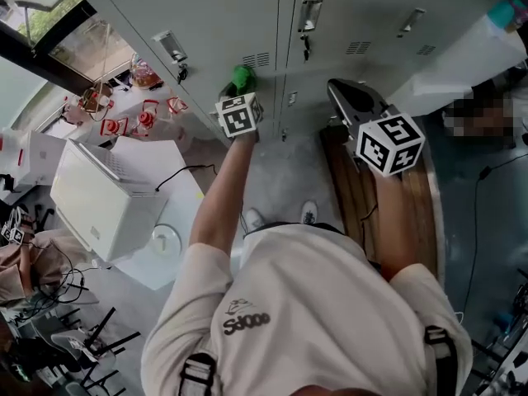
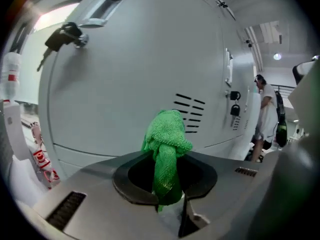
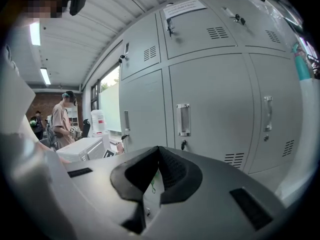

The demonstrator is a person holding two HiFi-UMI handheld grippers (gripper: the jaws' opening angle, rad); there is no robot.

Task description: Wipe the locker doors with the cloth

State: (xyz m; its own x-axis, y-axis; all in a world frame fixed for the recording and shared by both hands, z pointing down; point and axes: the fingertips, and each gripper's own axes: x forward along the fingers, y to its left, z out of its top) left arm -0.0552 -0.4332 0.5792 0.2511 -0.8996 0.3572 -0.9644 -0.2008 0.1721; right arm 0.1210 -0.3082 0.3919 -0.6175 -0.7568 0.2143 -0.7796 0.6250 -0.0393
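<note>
In the head view my left gripper (image 1: 239, 97) is stretched out to the grey locker door (image 1: 206, 23), shut on a green cloth (image 1: 242, 77) whose bunched end lies at or just off the door near a vent. The left gripper view has the cloth (image 2: 167, 136) pinched upright between the jaws of that gripper (image 2: 168, 176), in front of the door (image 2: 125, 79) and its vent slots (image 2: 189, 112). My right gripper (image 1: 353, 104) hangs back from the lockers, lower right. Its jaws (image 3: 158, 156) meet at the tips with nothing between them, facing a locker door (image 3: 210, 104).
A white box (image 1: 103, 196) stands on a table at the left. A wooden bench (image 1: 388, 213) runs along the floor under my right arm. Keys hang in the locks (image 1: 306, 49). Other people (image 2: 264, 116) (image 3: 62, 124) stand further off along the room.
</note>
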